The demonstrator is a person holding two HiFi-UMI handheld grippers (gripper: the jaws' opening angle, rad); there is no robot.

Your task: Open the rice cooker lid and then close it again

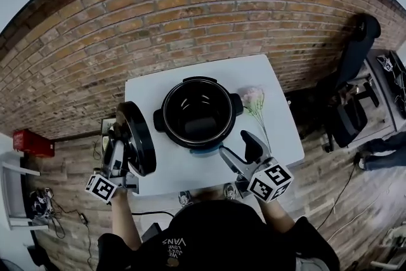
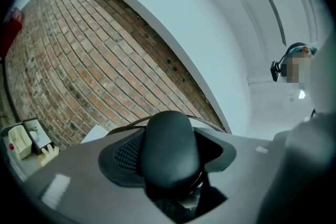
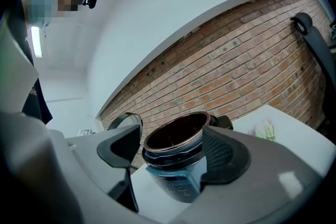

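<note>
The opening half looks done. The rice cooker point(image 1: 200, 112) stands uncovered mid-worktop point(image 1: 279, 130) with its dark pot bare. The lid point(image 1: 135, 138) hangs to the cooker's left, tipped up on edge at about the worktop's left border. Your left hand-held gripper point(image 1: 119, 144) is clamped on the lid's black handle point(image 2: 169, 149), its jaws wide around it. Your right hand-held gripper point(image 1: 238, 148) sits just front-right of the cooker, jaws apart with nothing between them.

Closing likely comes next: carry the lid rightward over the pot, roll it flat, and lower it centred on the rim.

The path from lid to cooker looks free. Mind the cooker's left side handle point(image 1: 158, 118), which juts toward the lid. The flower point(image 1: 252, 98) lies right of the cooker, out of the path. Keep the right hand-held gripper clear of the rim.
</note>
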